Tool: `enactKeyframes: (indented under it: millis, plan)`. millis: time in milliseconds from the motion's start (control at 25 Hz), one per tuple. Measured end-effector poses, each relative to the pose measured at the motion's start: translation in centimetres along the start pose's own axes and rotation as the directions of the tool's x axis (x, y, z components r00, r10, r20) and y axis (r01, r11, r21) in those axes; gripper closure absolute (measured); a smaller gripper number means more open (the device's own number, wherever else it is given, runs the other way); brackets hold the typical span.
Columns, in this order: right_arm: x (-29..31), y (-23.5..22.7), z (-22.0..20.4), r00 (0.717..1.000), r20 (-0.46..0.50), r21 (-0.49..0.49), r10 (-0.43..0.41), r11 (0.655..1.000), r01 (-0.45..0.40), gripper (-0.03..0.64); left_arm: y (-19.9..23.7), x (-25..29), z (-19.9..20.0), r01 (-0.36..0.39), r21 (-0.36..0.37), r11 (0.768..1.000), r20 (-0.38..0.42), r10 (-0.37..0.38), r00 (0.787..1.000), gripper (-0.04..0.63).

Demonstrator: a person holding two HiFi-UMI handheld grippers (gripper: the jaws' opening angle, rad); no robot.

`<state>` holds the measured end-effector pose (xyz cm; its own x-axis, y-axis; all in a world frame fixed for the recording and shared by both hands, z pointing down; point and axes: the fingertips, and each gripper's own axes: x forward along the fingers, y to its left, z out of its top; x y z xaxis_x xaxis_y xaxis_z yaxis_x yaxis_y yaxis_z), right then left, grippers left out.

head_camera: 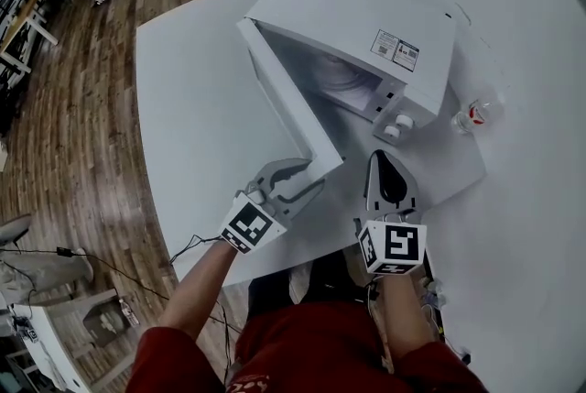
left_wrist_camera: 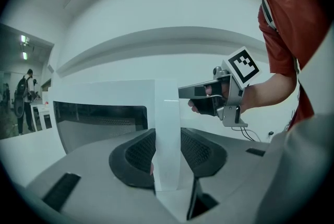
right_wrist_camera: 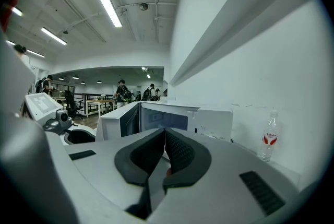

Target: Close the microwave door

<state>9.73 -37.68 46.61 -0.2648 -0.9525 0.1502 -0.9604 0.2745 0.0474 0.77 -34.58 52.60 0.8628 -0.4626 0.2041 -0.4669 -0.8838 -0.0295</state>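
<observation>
A white microwave stands on a white table, its door swung wide open toward me. My left gripper is shut on the door's free edge, and in the left gripper view that white edge stands upright between both black pads. My right gripper is shut and empty. It hovers just right of the door's end, in front of the control knobs. In the right gripper view its jaws meet, pointing at the microwave.
A clear water bottle with a red label stands on the table right of the microwave, near the wall. The table's left edge drops to a wooden floor with cables. Desks and people are far off in the room.
</observation>
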Motion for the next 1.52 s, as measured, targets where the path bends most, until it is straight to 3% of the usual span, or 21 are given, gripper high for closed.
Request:
enactKeyframes:
  millis: [440, 1520]
  plan:
    - [-0.2, -4.8, -0.3, 0.999, -0.002, 0.019, -0.036, 0.999, 0.036, 0.594, 0.4, 5.2, 1.2, -0.100, -0.039, 0.994, 0.043, 0.102, 0.994, 0.440]
    - [2.6, -13.0, 0.0, 0.994, 0.008, 0.016, -0.105, 0.994, 0.105, 0.594, 3.5, 14.9, 3.2, -0.097, -0.042, 0.994, 0.052, 0.100, 0.994, 0.458]
